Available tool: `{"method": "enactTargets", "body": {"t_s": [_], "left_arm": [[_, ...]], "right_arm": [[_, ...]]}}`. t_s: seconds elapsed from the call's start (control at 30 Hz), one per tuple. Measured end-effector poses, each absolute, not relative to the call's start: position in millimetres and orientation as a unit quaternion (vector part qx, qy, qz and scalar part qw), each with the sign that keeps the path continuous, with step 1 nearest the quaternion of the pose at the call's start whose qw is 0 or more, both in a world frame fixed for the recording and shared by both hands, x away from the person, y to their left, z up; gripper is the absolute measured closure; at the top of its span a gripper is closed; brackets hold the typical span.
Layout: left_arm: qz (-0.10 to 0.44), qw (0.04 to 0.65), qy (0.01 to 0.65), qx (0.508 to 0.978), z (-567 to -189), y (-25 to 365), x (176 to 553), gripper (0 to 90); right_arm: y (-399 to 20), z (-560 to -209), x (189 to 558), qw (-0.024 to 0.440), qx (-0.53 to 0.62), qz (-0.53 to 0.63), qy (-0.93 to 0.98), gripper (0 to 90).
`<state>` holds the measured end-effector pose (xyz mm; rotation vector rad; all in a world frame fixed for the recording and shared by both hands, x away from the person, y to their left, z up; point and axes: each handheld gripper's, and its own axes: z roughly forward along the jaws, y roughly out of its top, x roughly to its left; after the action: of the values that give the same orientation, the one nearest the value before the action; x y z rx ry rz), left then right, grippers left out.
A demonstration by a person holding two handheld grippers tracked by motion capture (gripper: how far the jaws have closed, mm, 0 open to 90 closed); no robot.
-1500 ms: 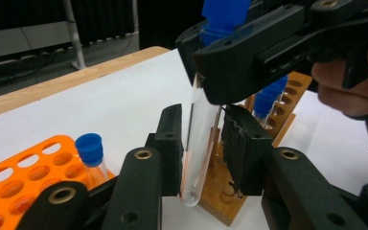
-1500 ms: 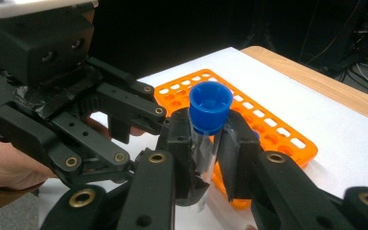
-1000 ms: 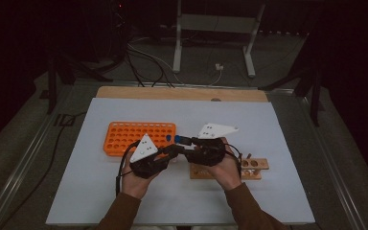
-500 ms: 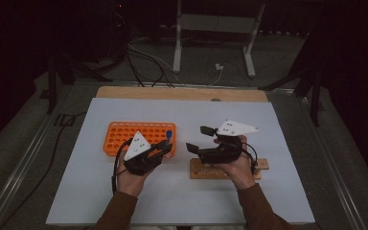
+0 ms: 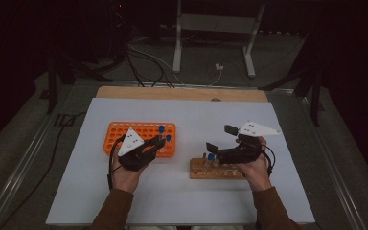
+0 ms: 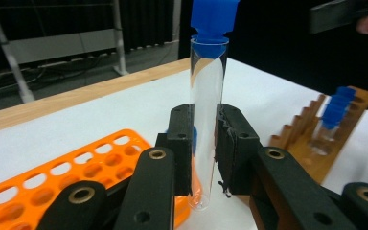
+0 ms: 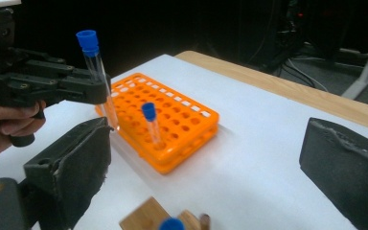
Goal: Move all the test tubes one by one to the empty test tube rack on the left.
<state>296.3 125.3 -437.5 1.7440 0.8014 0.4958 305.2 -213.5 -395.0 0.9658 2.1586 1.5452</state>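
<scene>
Tube [image 6: 206, 124] is the job here: clear glass, blue cap, upright, clamped in our left claw [image 5: 159, 141] just over the near right corner of the orange rack [image 5: 124, 132].

Largest first: the white worktop [image 5: 187, 201] carries the orange rack on the left and the wooden rack [image 5: 199, 172] on the right, near each other but apart. One more capped tube [image 7: 151, 124] stands in the orange rack; blue-capped tubes [image 5: 211, 159] sit in the wooden one.

What changed: a second ago both claws met at the tube between the racks. Now our right claw [image 5: 219, 138] has pulled back over the wooden rack, and its jaws have just been opening, wide apart with nothing between them. Left claw's grip hasn't changed.

We read that as handover done: left has sole hold, and seating the tube in an orange-rack hole looks next.
</scene>
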Motion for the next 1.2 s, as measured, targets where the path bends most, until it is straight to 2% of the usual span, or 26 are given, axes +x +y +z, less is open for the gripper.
{"method": "enactTargets", "body": {"t_s": [0.3, 0.63, 0.93, 1.2], "left_arm": [[0.215, 0.548, 0.352, 0.727, -448.7, 124.4, 310.7, 77.9], [0.222, 0.526, 0.360, 0.738, -465.2, 119.9, 320.9, 77.9], [0.226, 0.519, 0.372, 0.736, -481.2, 119.3, 326.8, 77.9], [0.220, 0.490, 0.377, 0.754, -494.9, 116.3, 328.6, 77.9]], "right_arm": [[-245.0, -400.0, 299.6, 0.177, 0.361, 0.541, 0.738, 1.5], [-272.7, -405.3, 292.7, 0.194, 0.386, 0.530, 0.730, 1.6], [-279.5, -404.8, 290.9, 0.196, 0.389, 0.534, 0.725, 1.6], [-279.1, -405.7, 290.3, 0.196, 0.385, 0.532, 0.728, 1.6]]}}
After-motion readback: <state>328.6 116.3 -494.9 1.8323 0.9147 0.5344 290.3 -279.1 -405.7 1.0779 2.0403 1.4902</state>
